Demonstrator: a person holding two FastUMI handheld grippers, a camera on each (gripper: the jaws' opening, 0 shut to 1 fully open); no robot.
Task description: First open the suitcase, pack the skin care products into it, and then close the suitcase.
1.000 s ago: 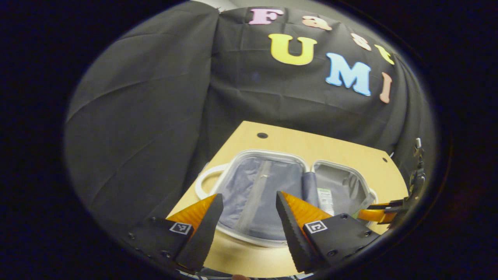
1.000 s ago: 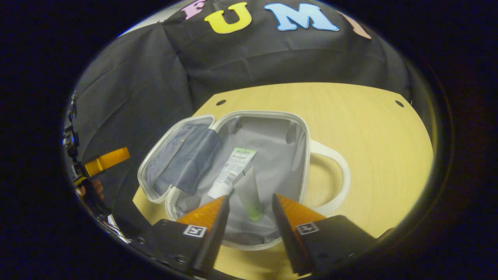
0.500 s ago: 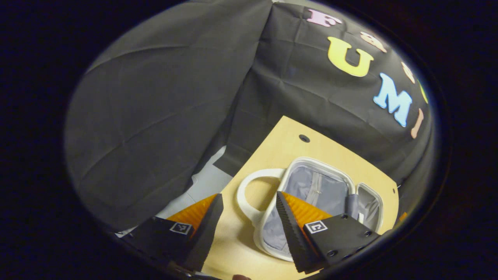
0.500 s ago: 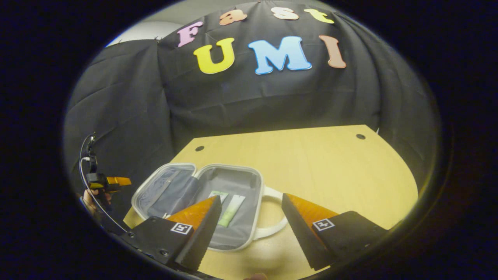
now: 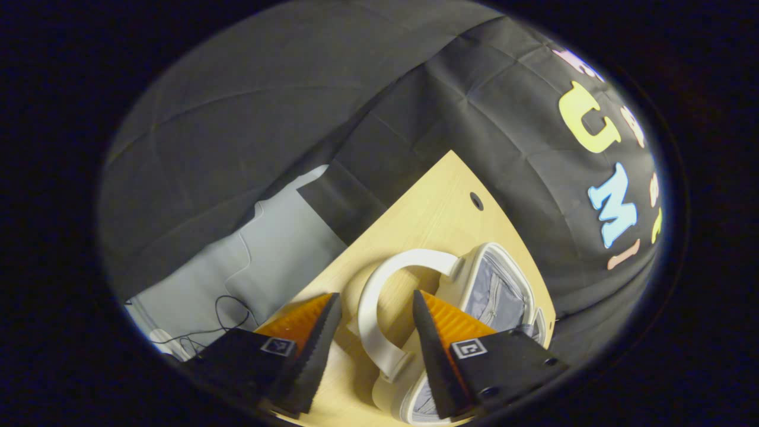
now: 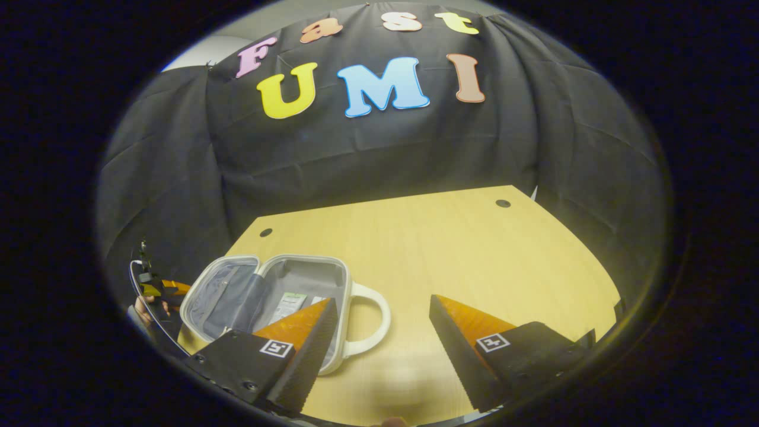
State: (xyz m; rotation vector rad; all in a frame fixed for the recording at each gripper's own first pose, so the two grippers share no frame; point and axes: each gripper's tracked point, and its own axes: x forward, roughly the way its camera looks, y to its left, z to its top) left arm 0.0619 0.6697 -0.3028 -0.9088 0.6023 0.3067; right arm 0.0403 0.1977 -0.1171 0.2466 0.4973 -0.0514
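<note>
The small white suitcase (image 6: 207,284) lies open on the wooden table (image 6: 450,249), lid half to the left, grey-lined base half to the right. A labelled skin care tube (image 6: 289,305) lies in the base; a second one beside it is mostly hidden by my finger. My right gripper (image 6: 382,298) is open, hovering near the base's white handle (image 6: 379,323). In the left gripper view, my left gripper (image 5: 375,295) is open and its fingers straddle the lid's white handle (image 5: 369,314) without pressing it; the lid's grey lining (image 5: 495,290) is to the right. The left gripper (image 6: 163,289) also appears beyond the suitcase.
The table's left edge (image 5: 332,261) drops to a grey floor (image 5: 278,237) with loose cables (image 5: 228,311). A hand (image 6: 140,308) holds the left gripper at the far left. Bare tabletop stretches right of the suitcase, with small holes (image 6: 503,203) near the back corners.
My left gripper swung left from over the lid to its handle. My right gripper drew back from over the tubes, moved right and opened wider.
</note>
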